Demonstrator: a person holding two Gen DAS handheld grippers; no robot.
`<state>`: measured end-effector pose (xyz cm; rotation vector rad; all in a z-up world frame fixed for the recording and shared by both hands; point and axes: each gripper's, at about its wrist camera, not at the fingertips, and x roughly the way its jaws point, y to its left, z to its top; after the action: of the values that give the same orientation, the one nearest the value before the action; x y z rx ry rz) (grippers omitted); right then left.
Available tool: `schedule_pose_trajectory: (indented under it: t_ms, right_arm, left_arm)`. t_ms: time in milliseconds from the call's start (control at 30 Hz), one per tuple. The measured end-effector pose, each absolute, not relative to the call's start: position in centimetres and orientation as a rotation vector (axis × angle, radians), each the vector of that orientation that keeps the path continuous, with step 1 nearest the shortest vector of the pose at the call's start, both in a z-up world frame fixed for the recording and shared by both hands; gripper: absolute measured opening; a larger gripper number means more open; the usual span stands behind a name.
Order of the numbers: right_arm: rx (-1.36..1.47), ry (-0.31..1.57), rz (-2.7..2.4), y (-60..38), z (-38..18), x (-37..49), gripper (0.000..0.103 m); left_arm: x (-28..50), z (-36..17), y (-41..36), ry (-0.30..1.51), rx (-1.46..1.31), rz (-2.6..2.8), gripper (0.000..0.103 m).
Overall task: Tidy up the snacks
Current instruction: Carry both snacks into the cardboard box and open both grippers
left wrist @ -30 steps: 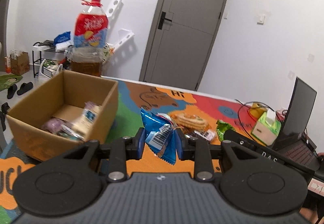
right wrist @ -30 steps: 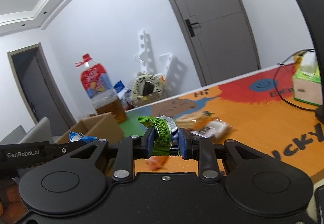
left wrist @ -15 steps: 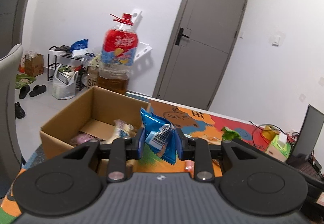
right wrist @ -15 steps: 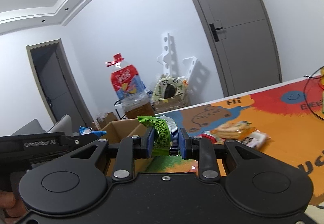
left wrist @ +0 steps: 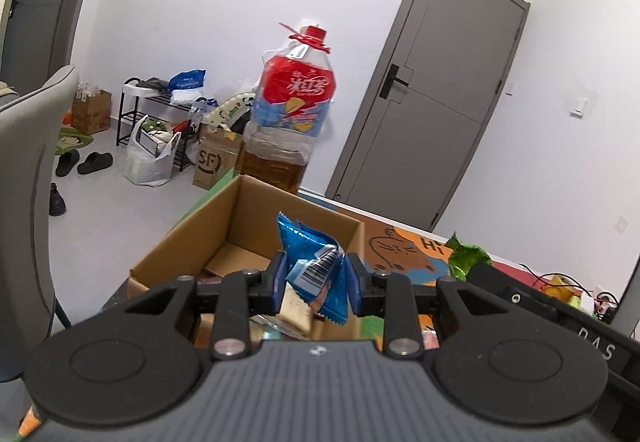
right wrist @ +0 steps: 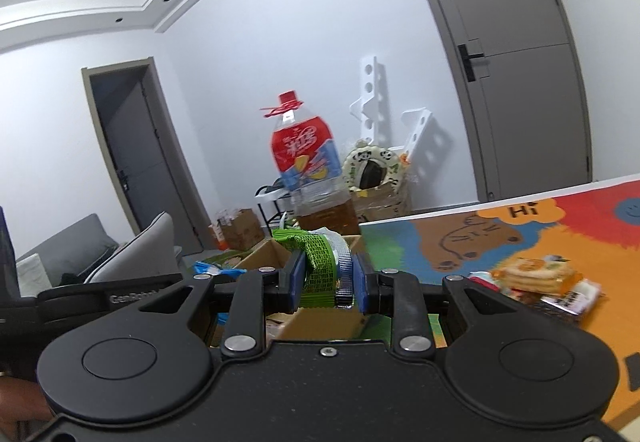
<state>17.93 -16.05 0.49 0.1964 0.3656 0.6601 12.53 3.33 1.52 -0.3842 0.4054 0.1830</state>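
Note:
My left gripper (left wrist: 316,284) is shut on a blue snack packet (left wrist: 310,262) and holds it over the open cardboard box (left wrist: 240,230), which has several snacks inside. My right gripper (right wrist: 329,278) is shut on a green snack packet (right wrist: 320,262) just above the same box (right wrist: 320,322). The green packet also shows at the right in the left wrist view (left wrist: 466,256), and the blue packet at the left in the right wrist view (right wrist: 216,268). More snack packets (right wrist: 536,278) lie on the colourful table mat (right wrist: 480,238).
A large oil bottle (left wrist: 294,122) with a red label stands behind the box. A grey chair (left wrist: 24,178) is at the left. Cables and a tissue box (left wrist: 568,286) sit at the table's right. A grey door (left wrist: 432,98) is behind.
Both grippers have moved left from over the mat to over the box, each still holding its packet. The box has come closer and more central in both views.

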Motion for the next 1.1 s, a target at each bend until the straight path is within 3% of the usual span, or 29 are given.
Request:
schedule_pose_trajectory:
  t_ms: [667,733,800,967,1033,1100]
  right_arm:
    - [0.16,0.434,0.683,-10.4,-0.6,21.3,0.026]
    - [0.155,0.433,0.685,-9.5,-0.5,21.6,0.026]
    - [0.155,0.434,0.687,-8.8,-0.5,21.9,0.026]
    - [0.181,0.431,0.703,-7.8,-0.5,22.4,0.027]
    - [0.2,0.442,0.705,-7.8,-0.5,22.5,0.03]
    - [0.211,0.447,0.694,-8.2,-0.7,22.4,0.04]
  left_arm:
    - [15.8,-0.9,8.4,0.457,-0.452,0.183,0.031]
    - [16.0,-0.9,8.9,0.461,-0.454,0.188,0.037]
    - [16.0,-0.8,9.4,0.466,-0.454,0.206,0.05]
    - [15.1,-0.3,10.4,0.449,-0.476,0.228,0.056]
    - [14.8,-0.1,10.5,0.443,-0.469,0.247,0.057]
    - [14.7,-0.1,10.4,0.439,-0.461,0.257,0.059]
